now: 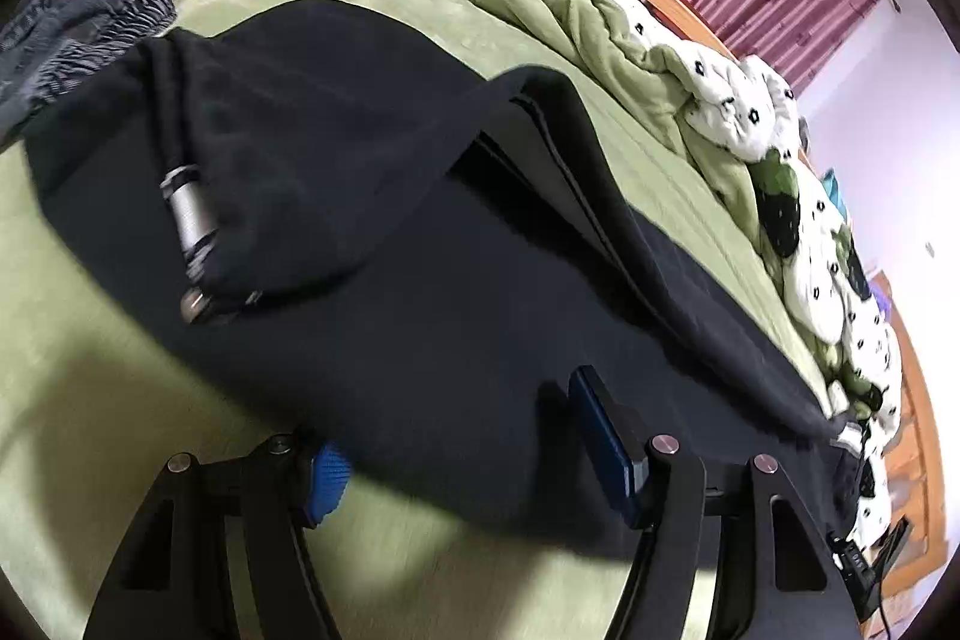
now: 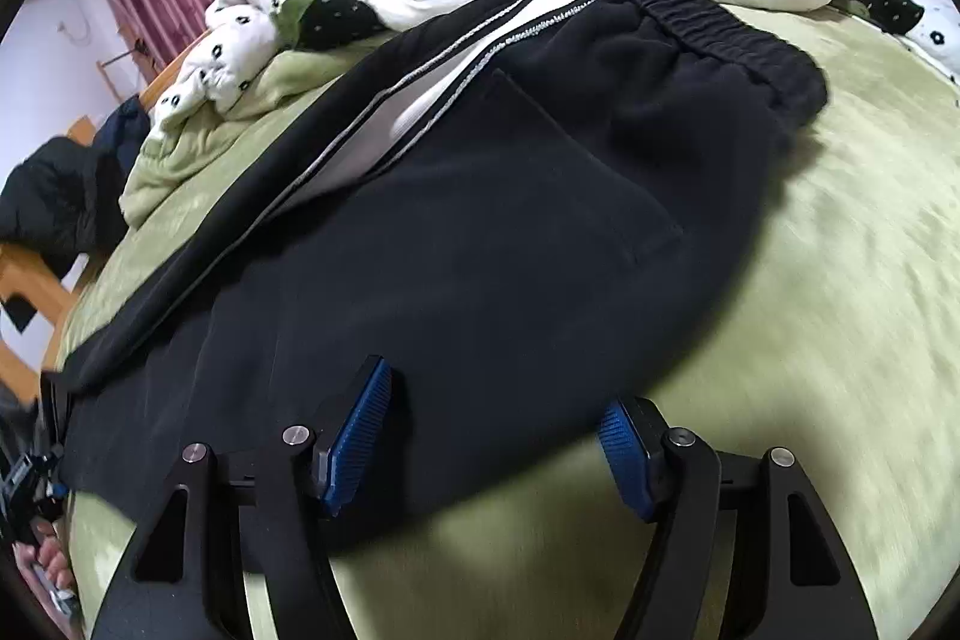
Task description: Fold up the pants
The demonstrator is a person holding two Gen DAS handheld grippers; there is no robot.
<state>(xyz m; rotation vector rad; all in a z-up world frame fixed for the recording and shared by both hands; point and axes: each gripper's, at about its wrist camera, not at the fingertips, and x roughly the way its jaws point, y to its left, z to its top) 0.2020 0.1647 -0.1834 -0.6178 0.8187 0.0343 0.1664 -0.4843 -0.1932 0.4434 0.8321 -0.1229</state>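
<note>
While both your grippers stand wide apart, the black pants (image 2: 480,196) lie flat on the green blanket (image 2: 840,220).
Your left gripper (image 1: 462,460) and right gripper (image 2: 498,436) straddle the near edge; the far leg's end is cut off.

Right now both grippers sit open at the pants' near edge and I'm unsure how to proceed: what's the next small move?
Probably shut both on the near edge: the left gripper and right gripper straddle the black pants open, holding nothing.

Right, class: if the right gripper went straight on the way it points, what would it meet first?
Most likely the pants: the right gripper is open with dark cloth lying directly ahead between its fingers. Depth is unclear, so contact may already be near.
</note>
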